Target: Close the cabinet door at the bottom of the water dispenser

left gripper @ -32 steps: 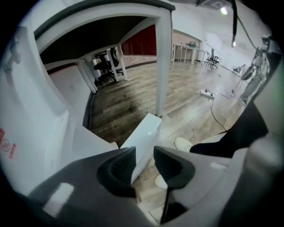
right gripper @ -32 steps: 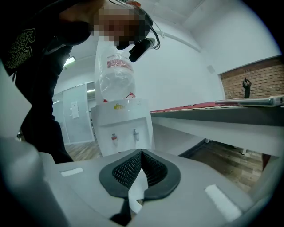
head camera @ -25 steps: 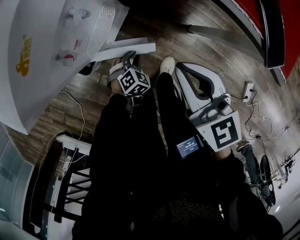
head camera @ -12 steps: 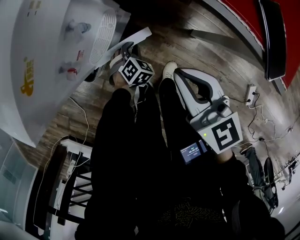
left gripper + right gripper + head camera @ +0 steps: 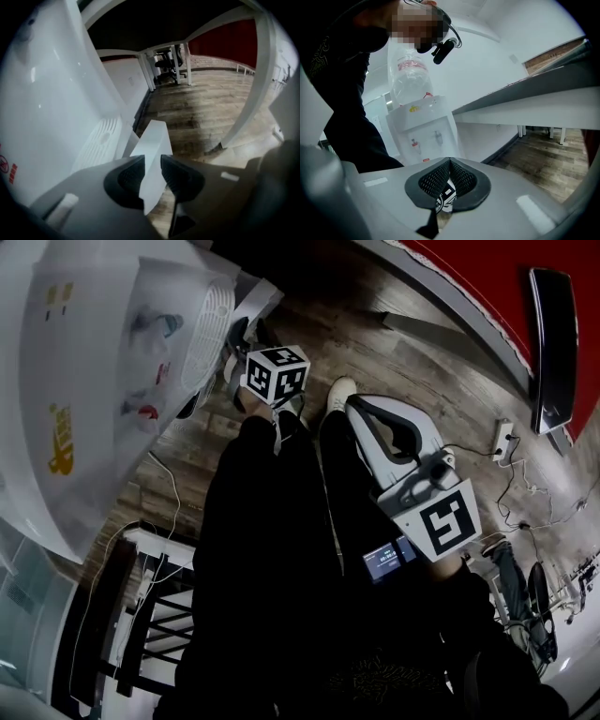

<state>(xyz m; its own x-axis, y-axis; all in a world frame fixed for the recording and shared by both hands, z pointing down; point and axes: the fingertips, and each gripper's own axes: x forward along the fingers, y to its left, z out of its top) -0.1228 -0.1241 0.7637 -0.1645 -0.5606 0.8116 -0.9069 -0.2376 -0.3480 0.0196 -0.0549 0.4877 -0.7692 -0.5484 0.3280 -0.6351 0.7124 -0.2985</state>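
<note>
The left tool [image 5: 152, 159] has the free edge of the white cabinet door [image 5: 157, 138] between its jaws. The jaws have just been opening, yet the panel fills the space between them and no gap shows at either dark pad [image 5: 126, 176], so the hold reads as narrow and on the door. The panel runs away from the pads towards the foot of the water dispenser [image 5: 51, 103]. It stands at a slant to the dispenser's front rather than flush with it. Just left of the door lies the slotted drip grille [image 5: 101, 143]; to its right is bare wooden floor [image 5: 211, 108].

In the head view the left tool's marker cube [image 5: 277, 374] sits above the person's dark trousers [image 5: 281, 521]. It is close against the dispenser's lower front, and the door's top edge shows just beyond it.

The right tool [image 5: 450, 163] has its ribbed pads drawn together at the tips with nothing gripped. Through the slot below them a piece of a black-and-white marker shows. This tool is held on the far side of the person's legs, near a pale shoe [image 5: 339, 390] and well apart from the door. From there the dispenser stands beyond it, a clear bottle [image 5: 410, 79] upside down on top.
</note>
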